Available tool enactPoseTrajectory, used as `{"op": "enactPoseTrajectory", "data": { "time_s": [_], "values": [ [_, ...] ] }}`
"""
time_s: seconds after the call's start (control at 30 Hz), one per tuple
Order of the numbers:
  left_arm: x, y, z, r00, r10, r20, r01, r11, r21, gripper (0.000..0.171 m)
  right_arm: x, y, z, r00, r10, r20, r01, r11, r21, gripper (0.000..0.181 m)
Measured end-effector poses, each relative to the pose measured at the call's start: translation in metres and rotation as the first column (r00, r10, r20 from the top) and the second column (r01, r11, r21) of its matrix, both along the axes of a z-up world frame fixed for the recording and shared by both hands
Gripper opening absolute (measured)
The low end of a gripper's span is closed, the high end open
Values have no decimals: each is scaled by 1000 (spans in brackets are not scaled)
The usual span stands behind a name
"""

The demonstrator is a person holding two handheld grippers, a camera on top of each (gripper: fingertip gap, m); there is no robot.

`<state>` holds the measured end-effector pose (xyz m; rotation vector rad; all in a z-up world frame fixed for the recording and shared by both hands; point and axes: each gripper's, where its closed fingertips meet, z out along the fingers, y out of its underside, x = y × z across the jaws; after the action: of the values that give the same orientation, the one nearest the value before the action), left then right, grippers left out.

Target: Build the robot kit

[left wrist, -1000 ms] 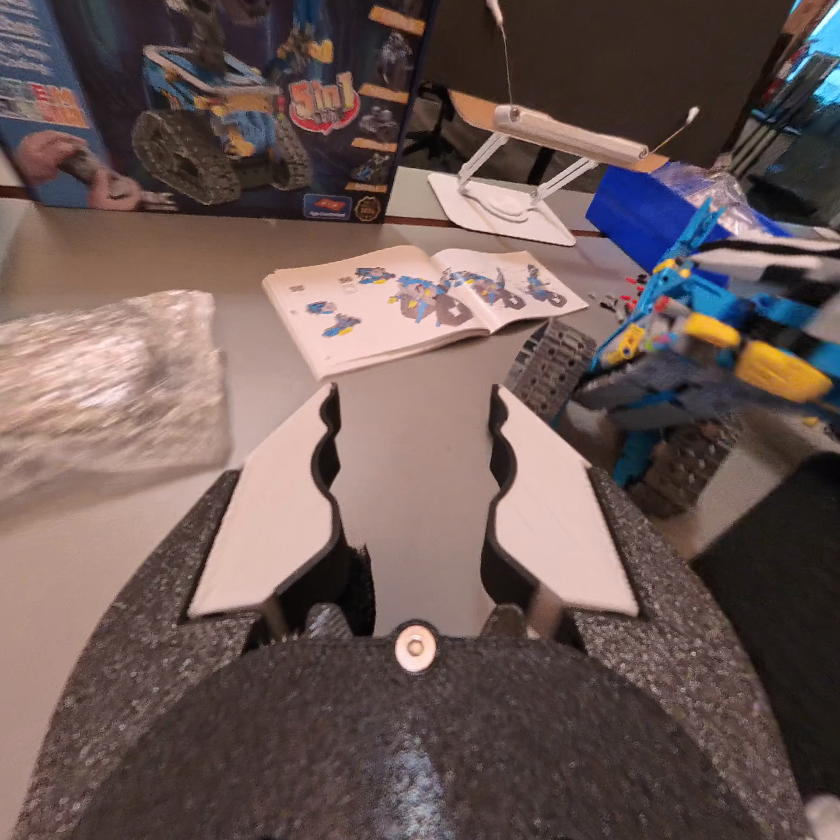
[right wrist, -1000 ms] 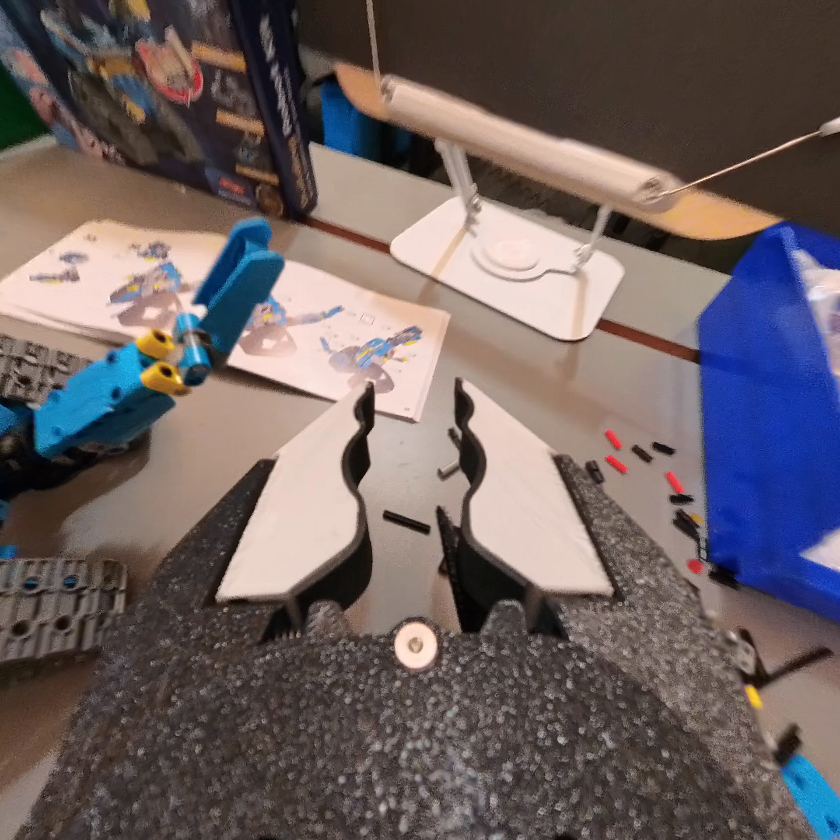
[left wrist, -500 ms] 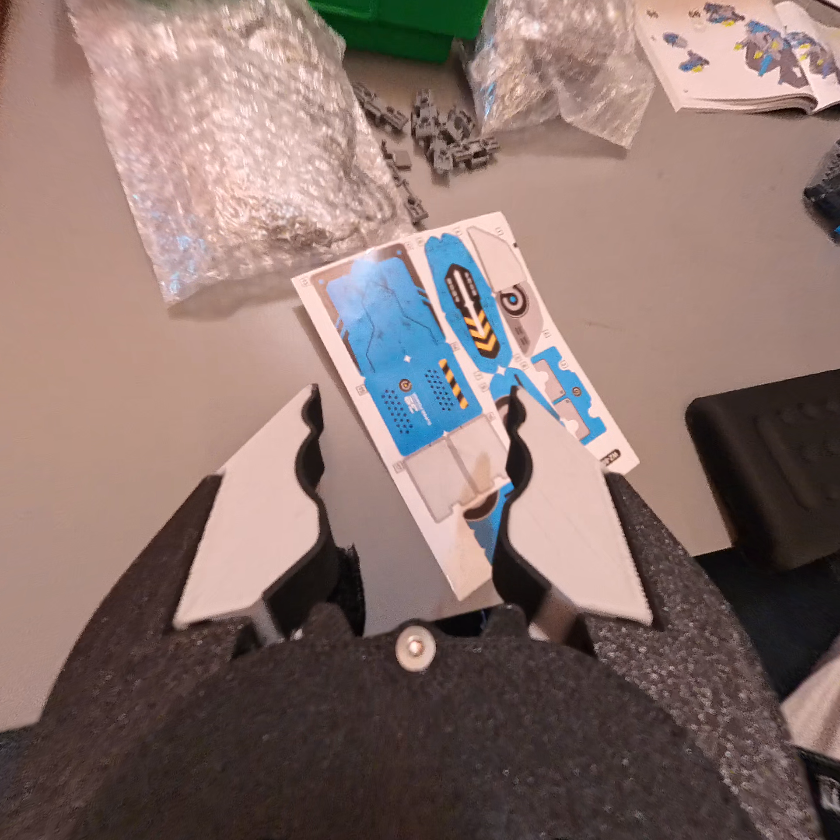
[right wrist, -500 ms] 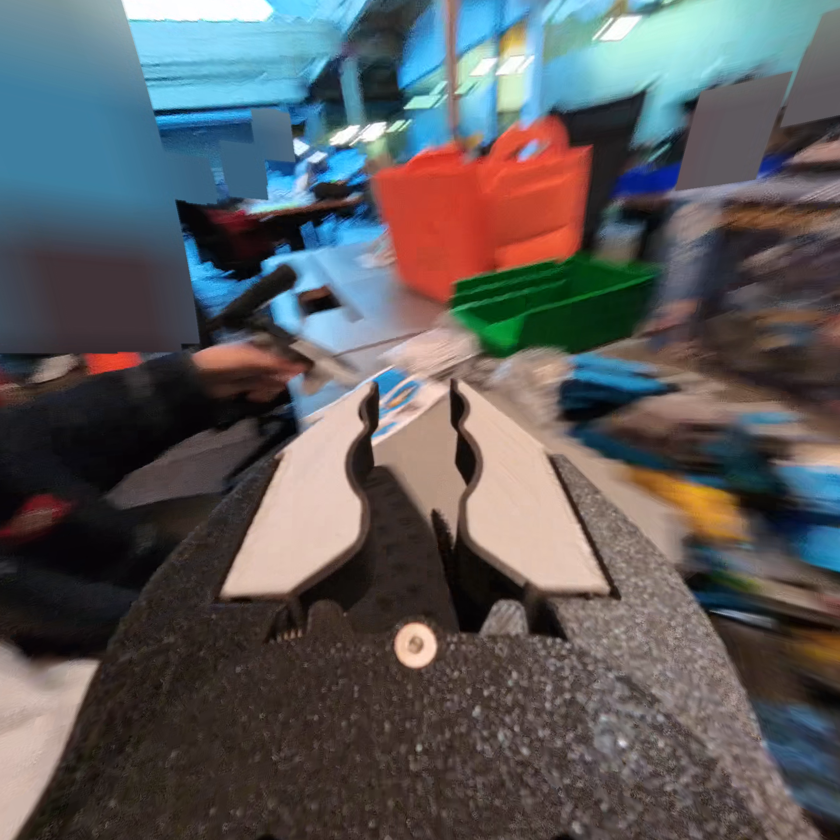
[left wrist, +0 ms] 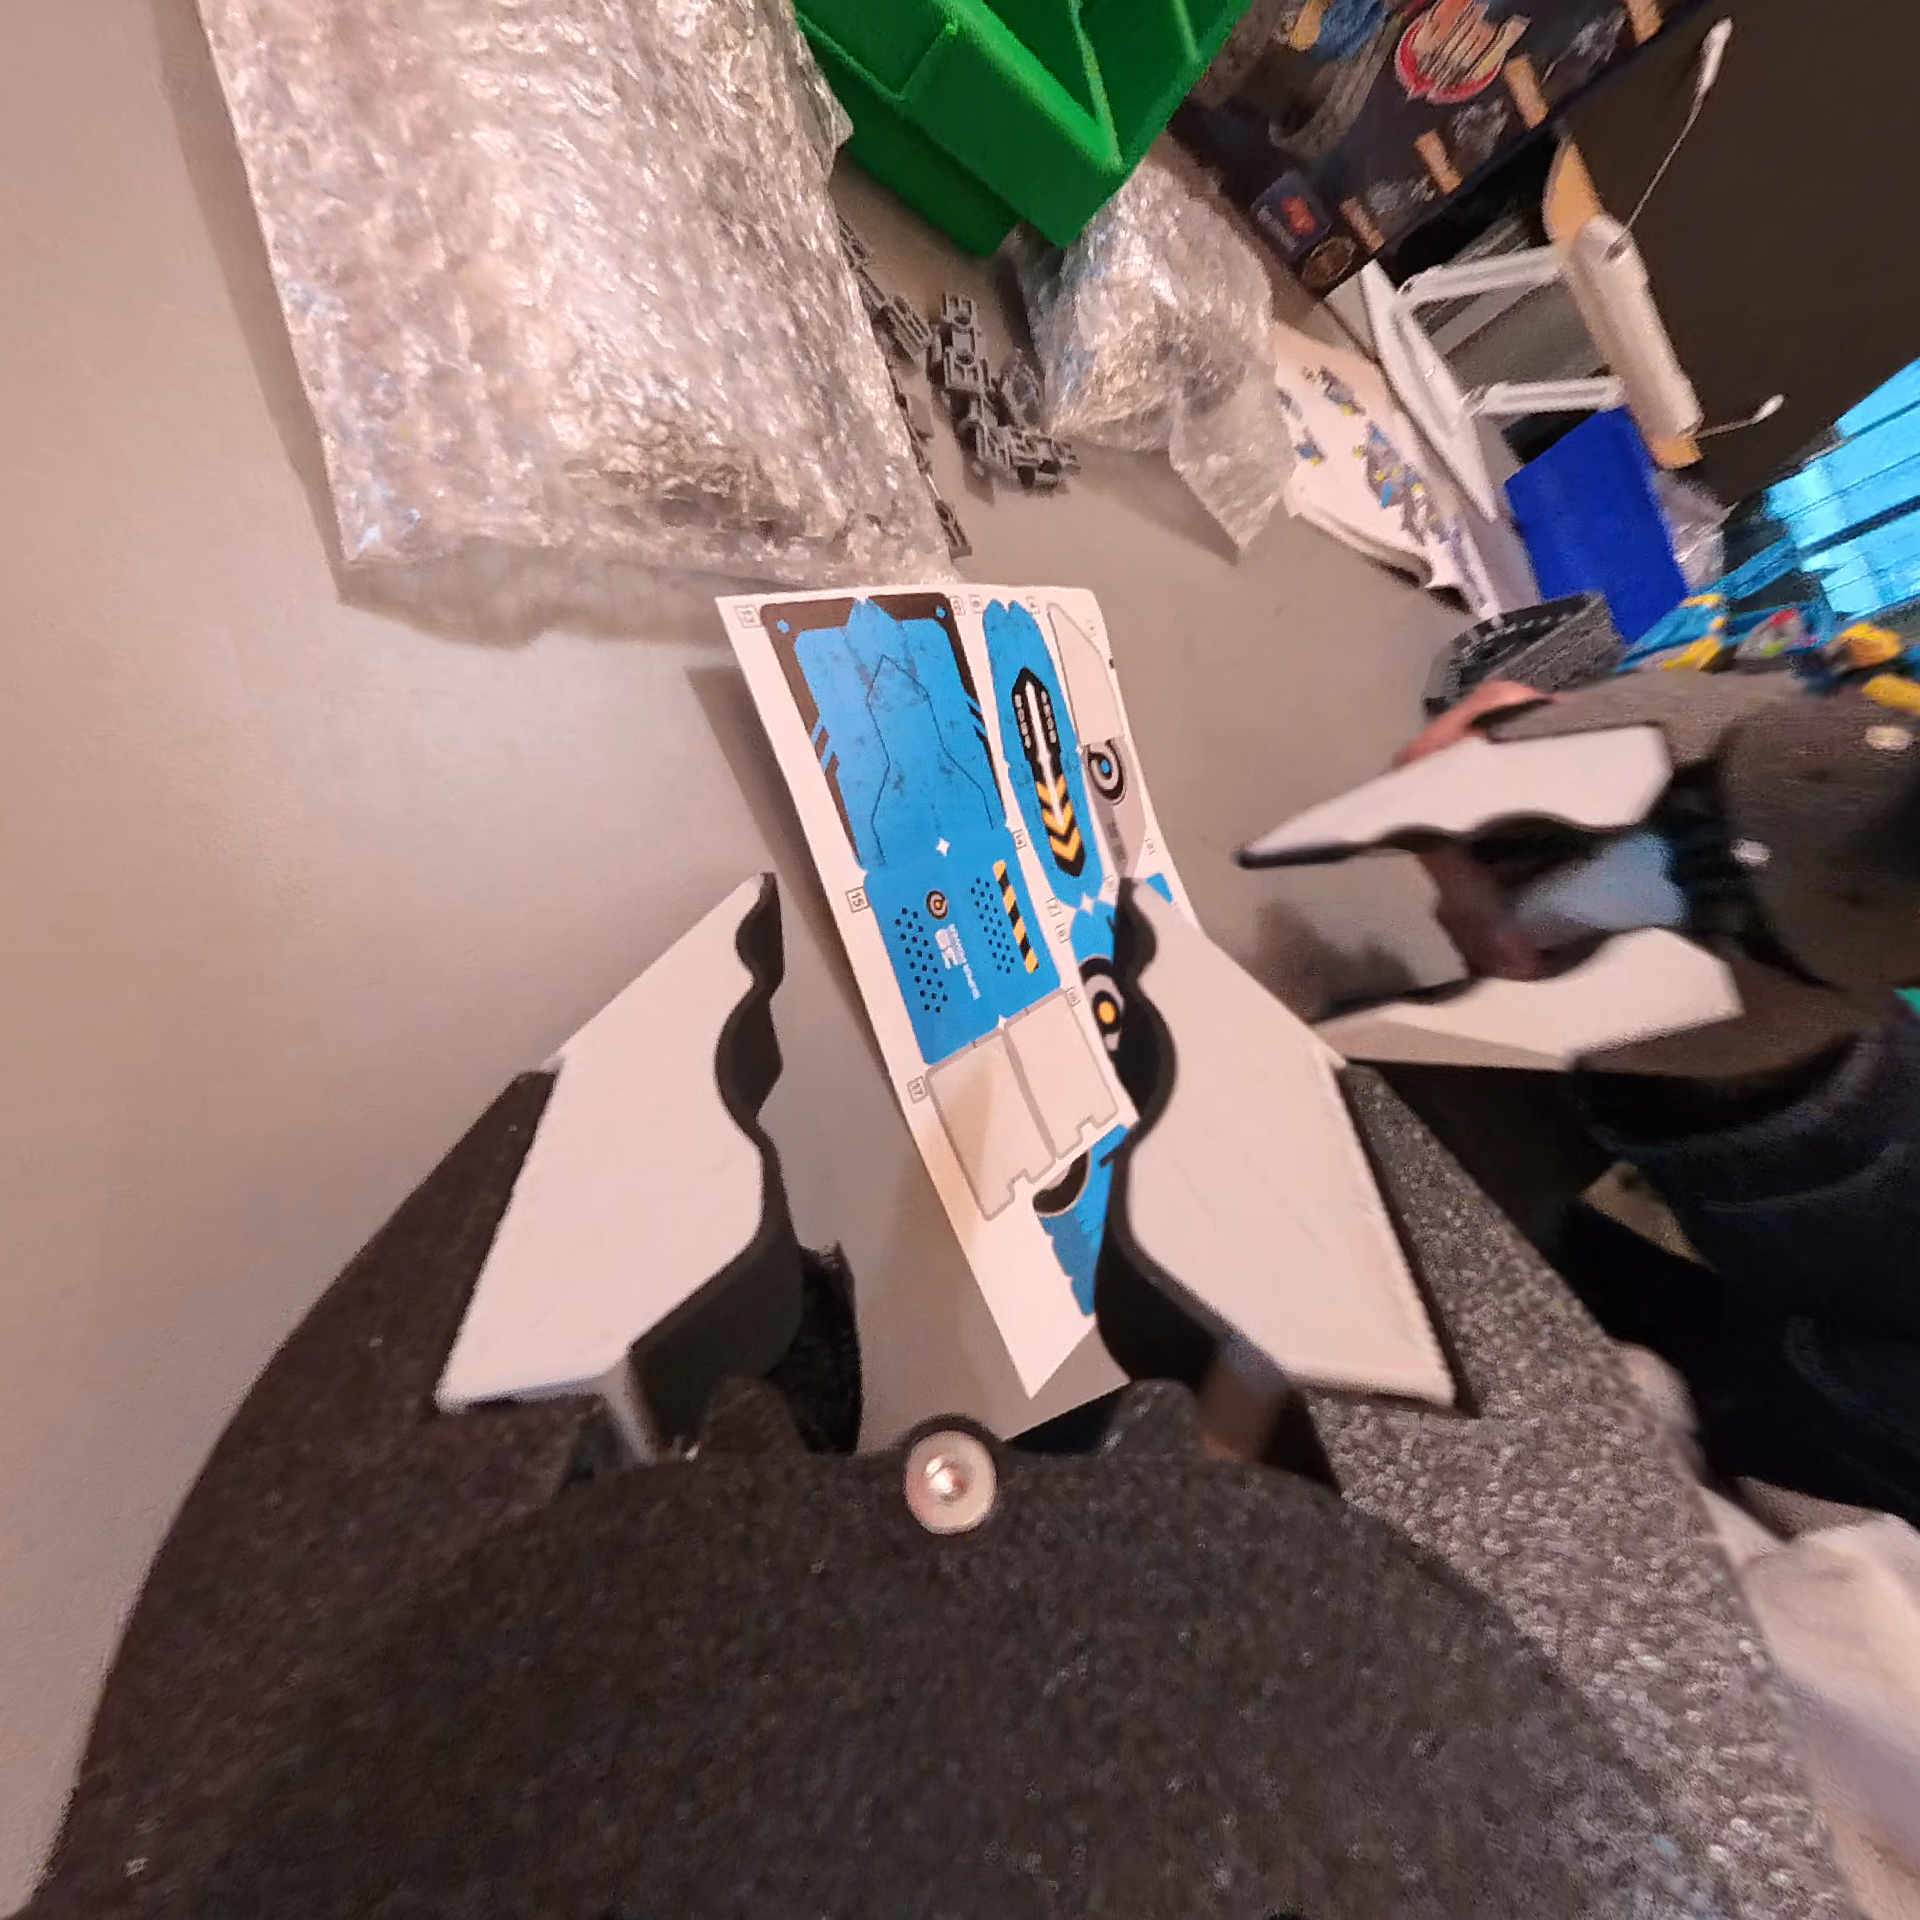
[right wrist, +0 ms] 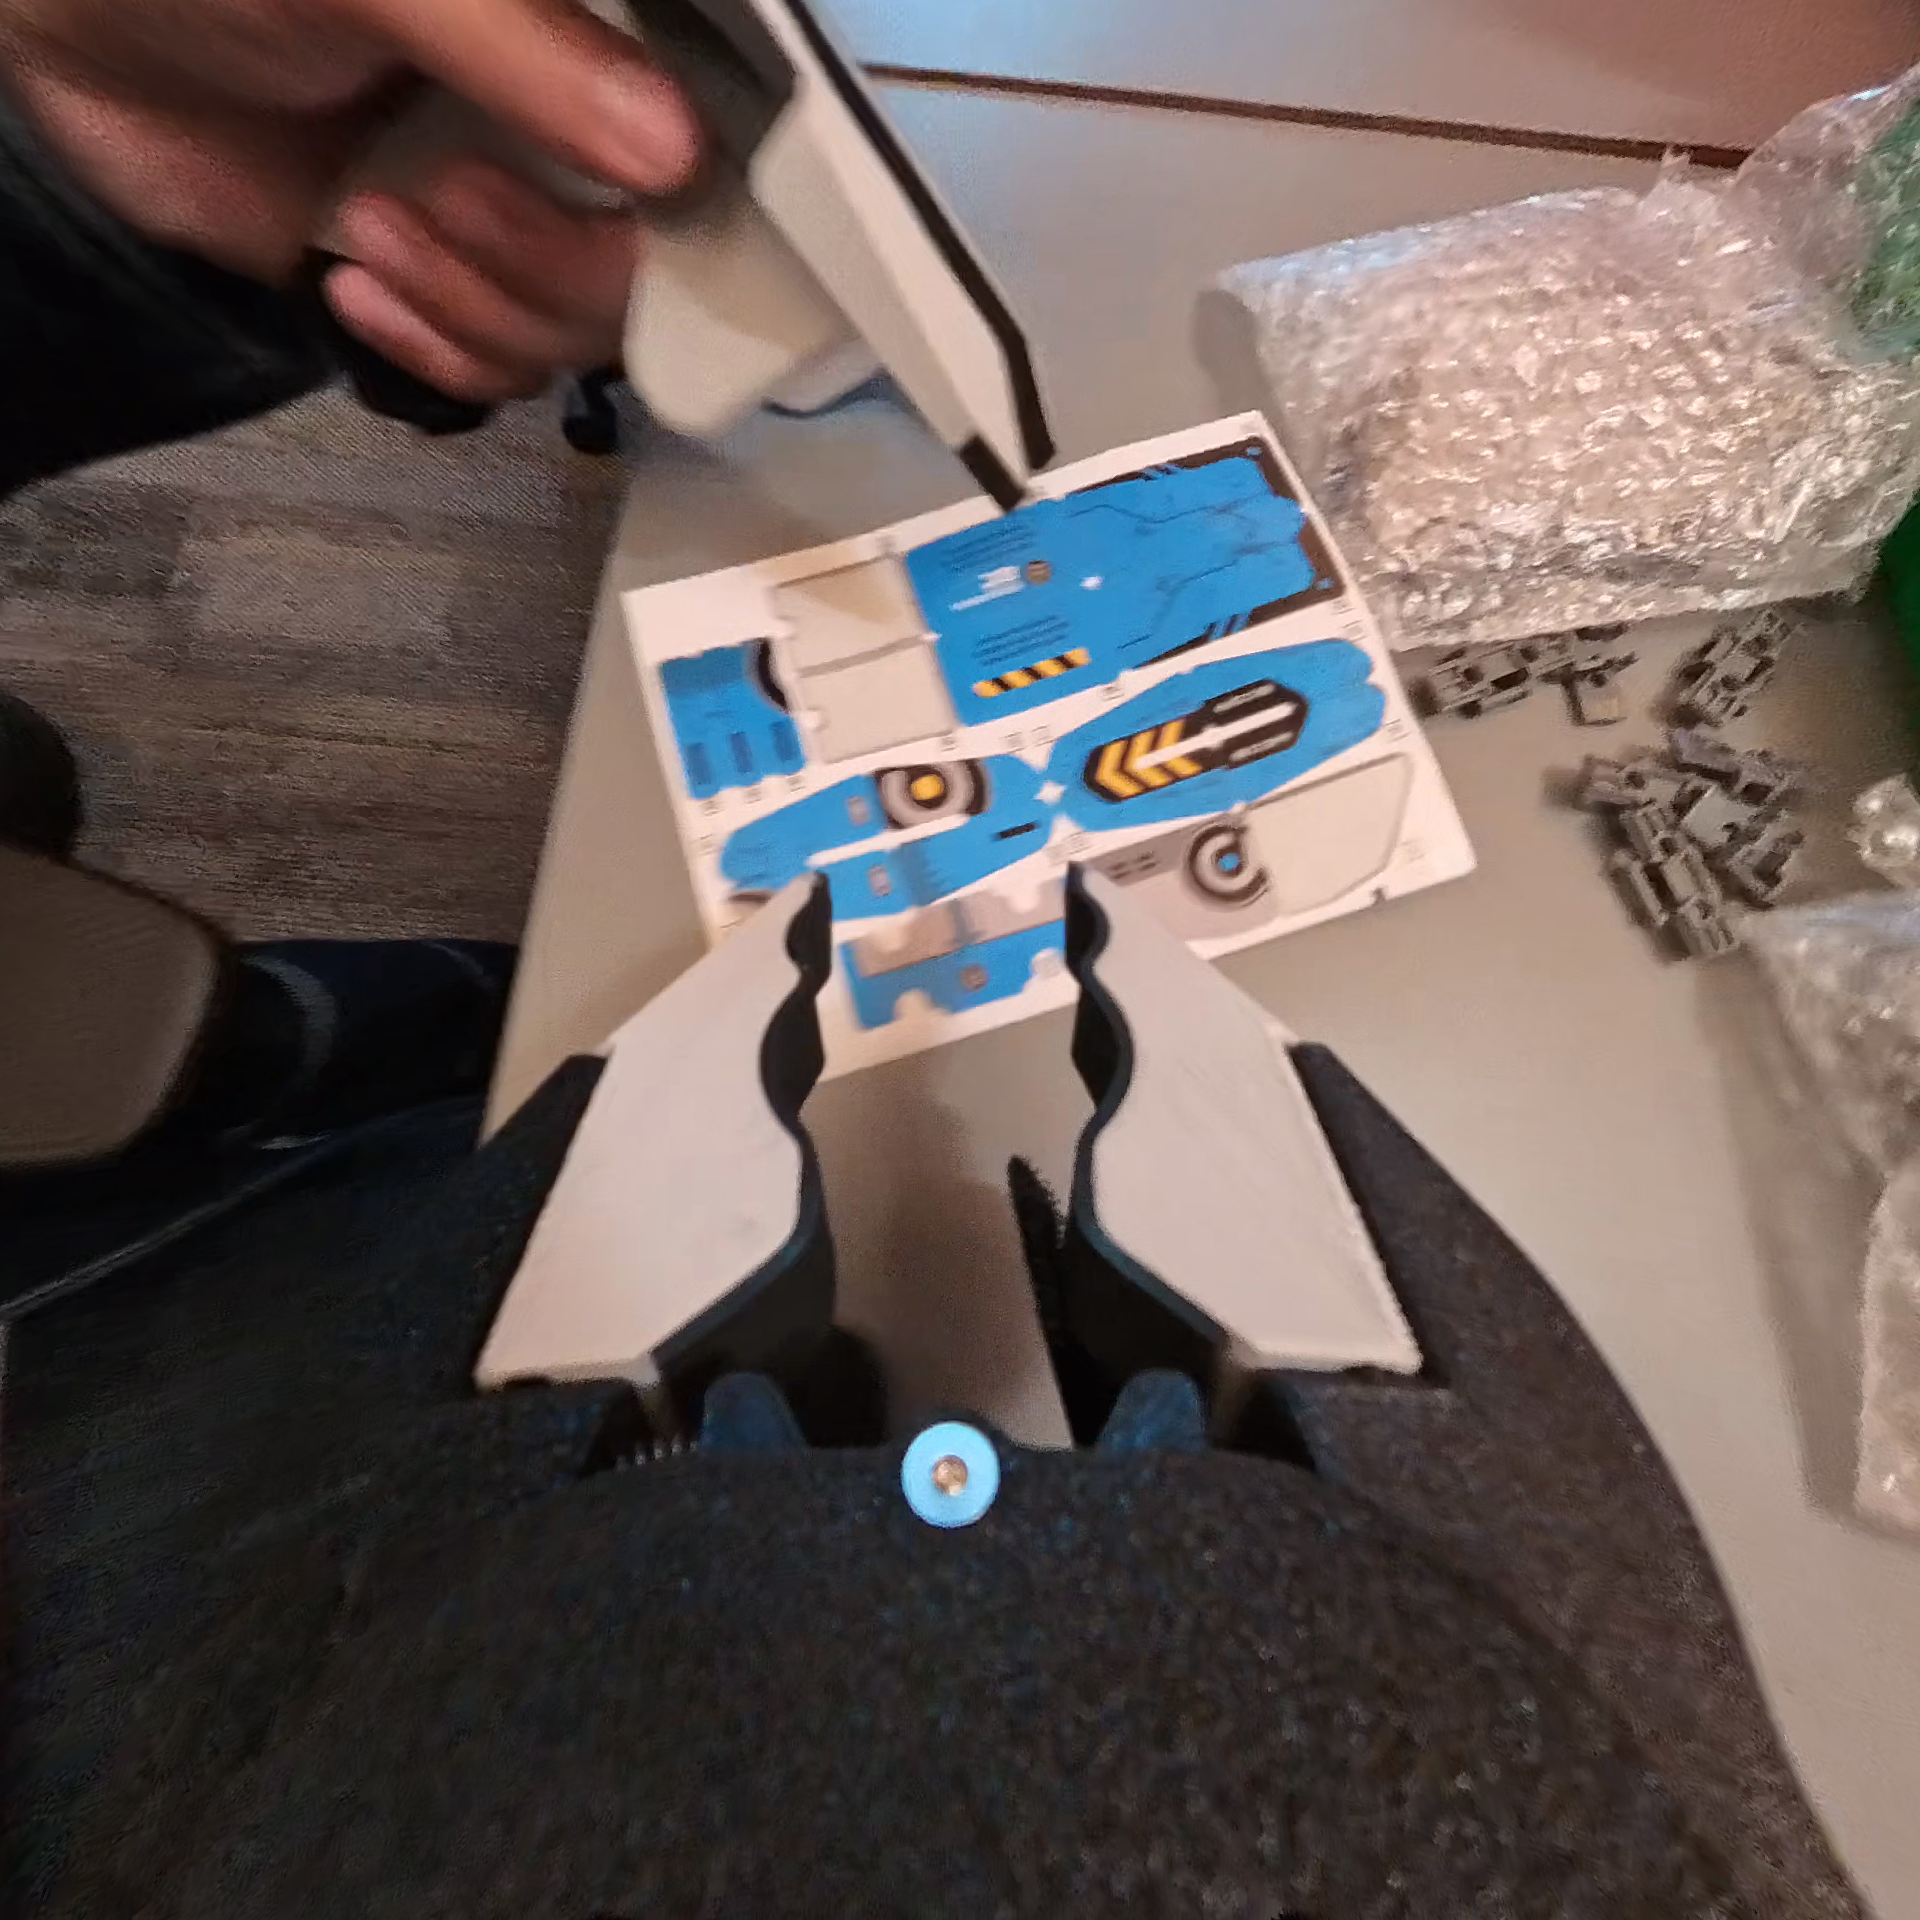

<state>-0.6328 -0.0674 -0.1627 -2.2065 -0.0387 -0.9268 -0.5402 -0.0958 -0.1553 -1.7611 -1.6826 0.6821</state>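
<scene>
We held the left gripper (left wrist: 945, 914) with its fingers spread over the sticker sheet (left wrist: 935, 862) lying flat on the grey table (left wrist: 312, 883), bubble-wrap bags (left wrist: 540, 291) beyond it. Our right gripper (right wrist: 945, 894), likewise released and empty, hovered above the sheet's near edge.

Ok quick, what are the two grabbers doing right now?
Left gripper: open, empty, over the sticker sheet on the table.
Right gripper: open, empty, tips over the same sheet's near edge.
</scene>
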Motion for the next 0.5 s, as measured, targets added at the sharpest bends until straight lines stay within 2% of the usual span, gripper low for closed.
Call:
{"op": "enactPoseTrajectory", "data": {
  "time_s": [0.13, 0.2, 0.3, 0.37, 0.43, 0.5],
  "values": [
    [0, 2, 2, 996, -1, 94, 2, 1000, -11, 61, -18, 15, -20, 1000, 11, 16, -11, 999, -45, 44],
    [11, -2, 5, 981, -49, 189, 56, 998, -31, 61, -20, 12, -32, 999, 28, 29, -26, 998, -52, 44],
    [19, 1, 9, 950, -66, 305, 83, 996, -42, 59, -19, 8, -30, 999, 37, 1, -37, 997, -70, 41],
    [22, 3, 9, 945, -80, 316, 97, 995, -38, 54, -17, 8, -30, 999, 41, -16, -42, 996, -76, 41],
    [23, 2, 5, 957, -98, 272, 111, 993, -35, 44, -15, 10, -30, 999, 32, -27, -34, 995, -91, 37],
    [29, -6, 3, 965, -139, 224, 149, 988, -30, 43, -14, 12, -29, 999, 24, -34, -28, 993, -117, 38]
  ]
}}
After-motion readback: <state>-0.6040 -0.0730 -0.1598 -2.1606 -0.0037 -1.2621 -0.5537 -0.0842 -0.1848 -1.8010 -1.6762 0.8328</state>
